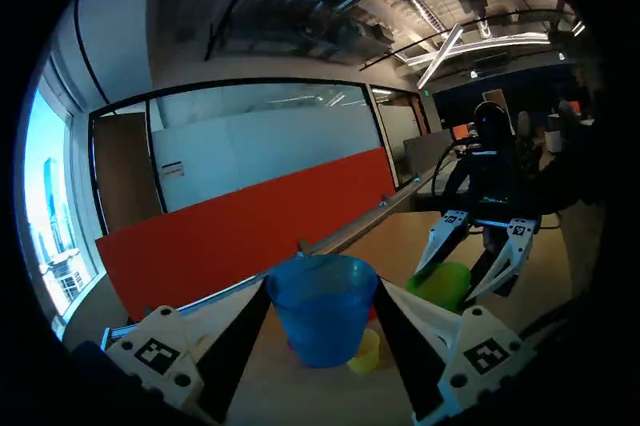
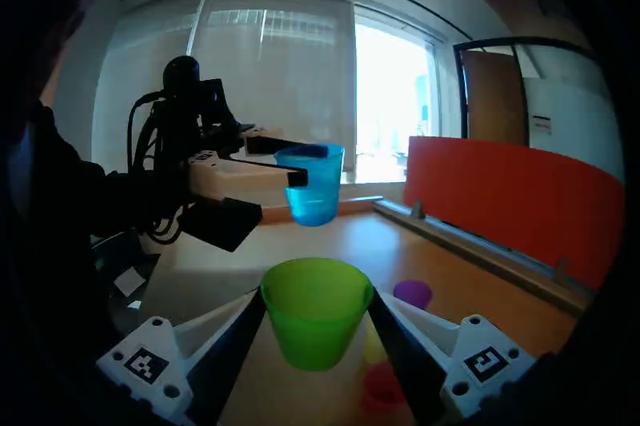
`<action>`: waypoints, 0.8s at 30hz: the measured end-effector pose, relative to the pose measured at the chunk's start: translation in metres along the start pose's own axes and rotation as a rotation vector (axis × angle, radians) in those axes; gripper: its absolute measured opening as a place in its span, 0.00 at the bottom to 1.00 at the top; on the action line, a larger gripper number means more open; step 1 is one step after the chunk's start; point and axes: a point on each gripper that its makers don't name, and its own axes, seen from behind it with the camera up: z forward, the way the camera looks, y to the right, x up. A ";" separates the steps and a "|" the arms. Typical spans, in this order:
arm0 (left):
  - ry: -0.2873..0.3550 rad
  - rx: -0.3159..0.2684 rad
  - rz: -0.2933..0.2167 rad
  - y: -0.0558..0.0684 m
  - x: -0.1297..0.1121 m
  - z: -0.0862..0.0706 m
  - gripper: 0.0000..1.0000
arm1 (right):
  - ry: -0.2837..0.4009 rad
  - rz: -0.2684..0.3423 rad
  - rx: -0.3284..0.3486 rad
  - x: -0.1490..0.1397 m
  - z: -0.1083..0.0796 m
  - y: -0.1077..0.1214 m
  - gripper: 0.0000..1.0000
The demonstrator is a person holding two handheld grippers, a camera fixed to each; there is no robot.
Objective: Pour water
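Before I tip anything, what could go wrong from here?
1. The translucent blue plastic cup in the left gripper hangs apart from the green plastic cup in the right gripper; tipping now would likely wet the wooden table.
2. The small yellow cup, purple cup and red cup stand on the table near the green one; lowering could knock them.

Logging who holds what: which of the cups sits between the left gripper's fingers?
The blue cup, in the left gripper. The green cup is in the right gripper; the small purple cup stands on the table.
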 end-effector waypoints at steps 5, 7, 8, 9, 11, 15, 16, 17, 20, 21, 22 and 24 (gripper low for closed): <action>0.005 0.000 0.013 0.000 0.002 0.000 0.87 | -0.004 -0.001 0.008 -0.001 0.002 -0.002 0.94; 0.005 -0.001 0.022 0.000 0.001 0.000 0.87 | -0.004 -0.001 0.011 -0.001 0.002 -0.003 0.93; 0.005 -0.001 0.026 0.000 0.001 0.000 0.87 | -0.004 -0.001 0.012 0.000 0.003 -0.003 0.93; 0.004 -0.003 0.031 0.001 0.001 0.001 0.87 | -0.004 -0.001 0.014 0.000 0.003 -0.004 0.93; 0.003 -0.007 0.041 0.002 0.002 0.001 0.87 | -0.005 0.000 0.018 0.000 0.005 -0.005 0.93; 0.005 -0.011 0.056 0.003 0.003 0.002 0.87 | -0.004 -0.001 0.024 0.000 0.007 -0.006 0.93; 0.006 -0.012 0.060 0.003 0.003 0.003 0.87 | -0.003 0.000 0.026 0.000 0.008 -0.006 0.93; 0.007 -0.012 0.063 0.004 0.003 0.003 0.87 | -0.003 0.001 0.027 0.000 0.008 -0.007 0.94; 0.011 -0.014 0.078 0.005 0.005 0.004 0.87 | -0.003 0.002 0.033 0.001 0.009 -0.007 0.94; 0.013 -0.016 0.084 0.006 0.005 0.004 0.87 | -0.003 0.002 0.034 0.001 0.010 -0.008 0.94; 0.015 -0.018 0.089 0.007 0.006 0.004 0.87 | -0.003 0.001 0.034 0.001 0.010 -0.007 0.93; 0.020 -0.021 0.099 0.008 0.007 0.004 0.87 | -0.003 0.000 0.035 0.002 0.012 -0.008 0.93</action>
